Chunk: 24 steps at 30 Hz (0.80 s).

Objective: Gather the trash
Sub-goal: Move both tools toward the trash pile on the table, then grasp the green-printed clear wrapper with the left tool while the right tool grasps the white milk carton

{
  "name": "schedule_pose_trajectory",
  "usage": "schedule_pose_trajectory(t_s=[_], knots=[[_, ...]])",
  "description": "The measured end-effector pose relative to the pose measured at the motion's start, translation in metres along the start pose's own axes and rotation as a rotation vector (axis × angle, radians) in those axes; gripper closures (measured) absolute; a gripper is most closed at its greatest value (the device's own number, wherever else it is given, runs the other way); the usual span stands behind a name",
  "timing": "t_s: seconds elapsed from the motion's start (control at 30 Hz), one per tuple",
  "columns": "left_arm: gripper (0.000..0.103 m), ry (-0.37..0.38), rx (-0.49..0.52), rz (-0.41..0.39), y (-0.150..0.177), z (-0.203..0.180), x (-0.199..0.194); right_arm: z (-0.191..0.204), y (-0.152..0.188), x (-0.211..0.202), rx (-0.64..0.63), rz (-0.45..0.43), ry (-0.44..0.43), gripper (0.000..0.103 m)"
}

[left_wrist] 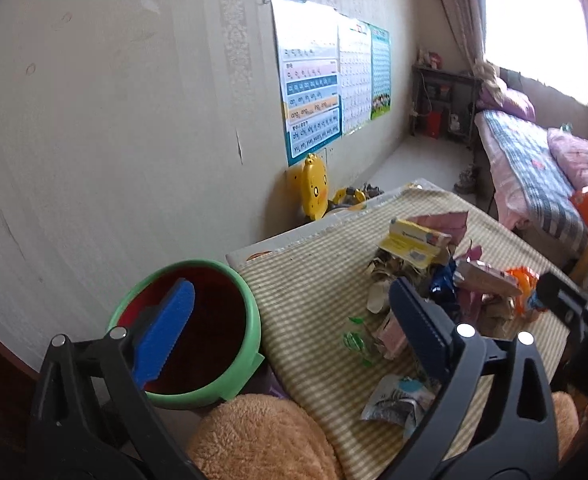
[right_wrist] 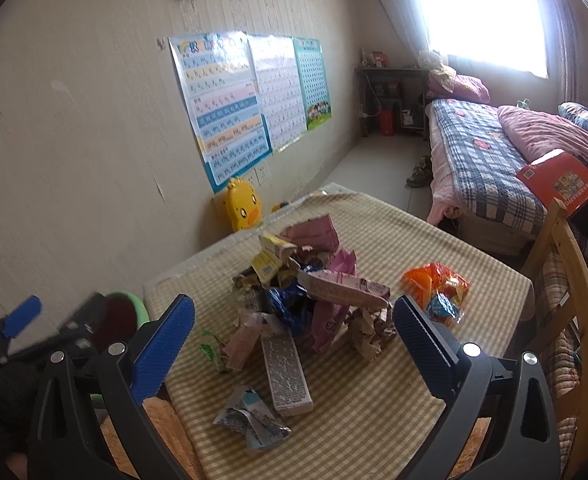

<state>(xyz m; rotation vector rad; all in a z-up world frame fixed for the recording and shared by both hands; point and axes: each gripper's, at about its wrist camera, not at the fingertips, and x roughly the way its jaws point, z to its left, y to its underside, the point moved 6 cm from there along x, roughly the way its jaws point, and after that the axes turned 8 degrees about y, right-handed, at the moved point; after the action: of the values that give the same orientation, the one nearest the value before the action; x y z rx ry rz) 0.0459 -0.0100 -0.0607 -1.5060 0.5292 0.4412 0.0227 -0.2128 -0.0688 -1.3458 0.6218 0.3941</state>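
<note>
A heap of trash (right_wrist: 310, 292) lies on the checked tablecloth (right_wrist: 374, 420): crumpled paper, pink and blue wrappers, a long pink carton (right_wrist: 344, 286), an orange snack bag (right_wrist: 438, 290), a grey flat box (right_wrist: 286, 372) and a silver wrapper (right_wrist: 250, 420). The heap also shows in the left wrist view (left_wrist: 434, 276). A green bin with a red inside (left_wrist: 198, 332) stands left of the table. My left gripper (left_wrist: 290, 320) is open and empty, one finger over the bin. My right gripper (right_wrist: 294, 332) is open and empty, straddling the heap's near side.
A tan plush cushion (left_wrist: 262, 436) sits below the table's near edge. A yellow duck toy (right_wrist: 242, 204) leans on the wall under posters (right_wrist: 222, 108). A wooden chair (right_wrist: 574, 288) stands at the right, with a bed (right_wrist: 486, 160) behind it.
</note>
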Motion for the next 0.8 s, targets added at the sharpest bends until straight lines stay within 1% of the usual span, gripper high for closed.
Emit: schedule_pose_trajectory(t_s=[0.07,0.13,0.23,0.3,0.4,0.43,0.47,0.53,0.63,0.67,0.7,0.73,0.8], knots=[[0.007,0.0,-0.029,0.02,0.001,0.006,0.005,-0.001,0.004,0.009,-0.009,0.014,0.013,0.007],[0.007,-0.013,-0.029,0.052,0.004,0.01,0.011,-0.003,0.007,0.019,-0.016,0.035,0.019,0.007],[0.007,-0.011,-0.034,0.048,0.006,0.012,0.015,-0.003,0.014,0.036,-0.026,0.079,0.011,0.007],[0.007,0.034,-0.046,0.069,0.01,0.013,0.021,-0.005,0.015,0.047,-0.052,0.095,0.006,0.007],[0.007,0.101,-0.041,0.119,0.017,0.006,0.034,-0.013,0.009,0.064,-0.112,0.102,0.036,0.007],[0.007,0.122,-0.042,0.14,0.021,0.003,0.04,-0.017,0.006,0.073,-0.137,0.117,0.043,0.007],[0.007,0.159,-0.043,0.174,0.025,-0.004,0.048,-0.02,0.005,0.079,-0.15,0.129,0.044,0.007],[0.009,0.195,-0.035,0.2,0.033,-0.015,0.061,-0.03,0.002,0.096,-0.17,0.17,0.042,0.007],[0.016,0.235,0.038,0.236,0.043,-0.041,0.083,-0.038,0.002,0.116,-0.181,0.219,0.023,0.007],[0.02,0.25,0.052,0.251,0.046,-0.048,0.089,-0.039,0.002,0.12,-0.189,0.226,0.019,0.007],[0.023,0.262,0.066,0.274,0.051,-0.056,0.099,-0.039,0.003,0.123,-0.201,0.229,0.015,0.007],[0.025,0.26,0.075,0.288,0.054,-0.06,0.106,-0.038,0.003,0.127,-0.217,0.232,0.011,0.007],[0.035,0.254,0.097,0.327,0.062,-0.069,0.122,-0.037,0.005,0.131,-0.24,0.232,0.001,0.008]])
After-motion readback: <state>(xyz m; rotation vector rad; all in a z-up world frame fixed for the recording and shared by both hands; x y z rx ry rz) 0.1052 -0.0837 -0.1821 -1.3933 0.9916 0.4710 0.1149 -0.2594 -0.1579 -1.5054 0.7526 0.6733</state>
